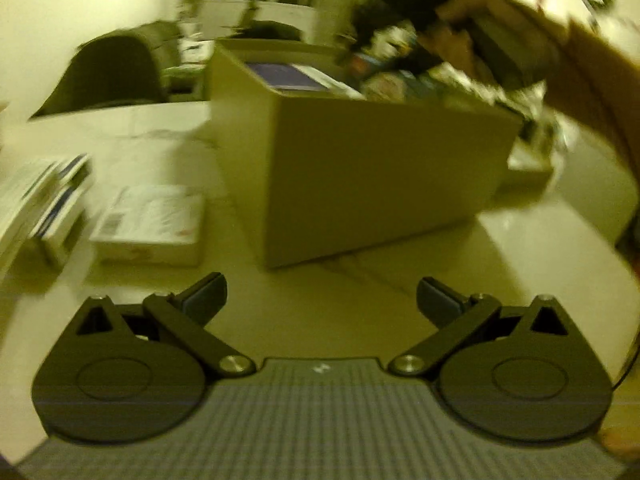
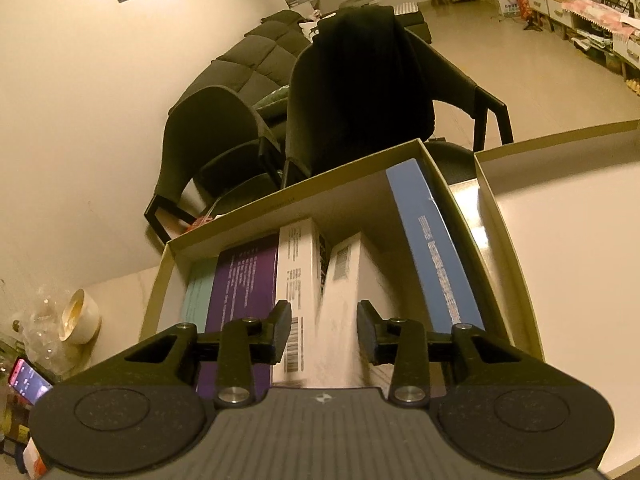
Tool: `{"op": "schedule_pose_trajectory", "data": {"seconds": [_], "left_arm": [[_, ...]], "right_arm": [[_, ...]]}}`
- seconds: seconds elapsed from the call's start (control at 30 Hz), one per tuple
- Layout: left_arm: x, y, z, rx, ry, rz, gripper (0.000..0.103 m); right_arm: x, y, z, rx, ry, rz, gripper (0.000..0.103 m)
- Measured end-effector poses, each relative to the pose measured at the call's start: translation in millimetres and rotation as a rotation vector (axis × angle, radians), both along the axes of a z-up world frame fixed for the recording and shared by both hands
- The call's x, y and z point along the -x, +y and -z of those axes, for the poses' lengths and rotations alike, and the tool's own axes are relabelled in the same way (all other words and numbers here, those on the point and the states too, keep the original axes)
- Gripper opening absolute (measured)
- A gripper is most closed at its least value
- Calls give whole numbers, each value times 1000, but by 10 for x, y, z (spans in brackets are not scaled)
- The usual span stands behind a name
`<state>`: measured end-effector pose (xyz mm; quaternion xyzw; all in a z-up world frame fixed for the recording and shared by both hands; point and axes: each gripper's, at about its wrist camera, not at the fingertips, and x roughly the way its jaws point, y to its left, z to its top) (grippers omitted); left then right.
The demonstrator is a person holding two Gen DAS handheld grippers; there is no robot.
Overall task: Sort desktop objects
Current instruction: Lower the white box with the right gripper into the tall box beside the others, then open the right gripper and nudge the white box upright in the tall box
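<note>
While the sorting is under way, notes by item:

Box (image 2: 504,264): open-topped carton on the table (image 1: 520,240); packs stand on edge in a row, likely to save room.
Right gripper (image 2: 324,332): over the box's near end, tilted down; jaws partly spread, either side of a white pack (image 2: 348,312) at 12 o'clock. No pads seem to press it, so it reads as just let go.
Blue pack (image 2: 432,248): at 1 o'clock, leaning on the box wall.
Purple pack (image 2: 244,280): at 10 o'clock, upright.
Left gripper (image 1: 322,300): jaws spread wide, nothing between; view blurred.
Loose white carton (image 1: 152,220): lying flat on the table at 10 o'clock, unsorted, probably next.
</note>
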<state>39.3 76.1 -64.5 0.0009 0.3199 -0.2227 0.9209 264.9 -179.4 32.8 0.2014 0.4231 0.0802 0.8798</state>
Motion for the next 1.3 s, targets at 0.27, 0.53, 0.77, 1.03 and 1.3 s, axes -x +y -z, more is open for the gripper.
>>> {"op": "schedule_pose_trajectory", "data": {"seconds": [0.27, 0.53, 0.77, 1.03, 1.3], "left_arm": [[-282, -169, 191, -137, -20, 138, 103], [-348, -132, 230, -137, -19, 164, 103], [-338, -191, 176, -140, -20, 163, 103], [-336, -192, 179, -140, -20, 163, 103], [-334, -192, 177, -140, -20, 163, 103]], "right_arm": [[164, 49, -74, 97, 26, -89, 41], [412, 364, -18, 389, 85, -274, 40], [445, 499, 91, 523, 146, -370, 39], [430, 629, 227, 641, 158, -433, 35], [389, 606, 164, 585, 133, -394, 33]]}}
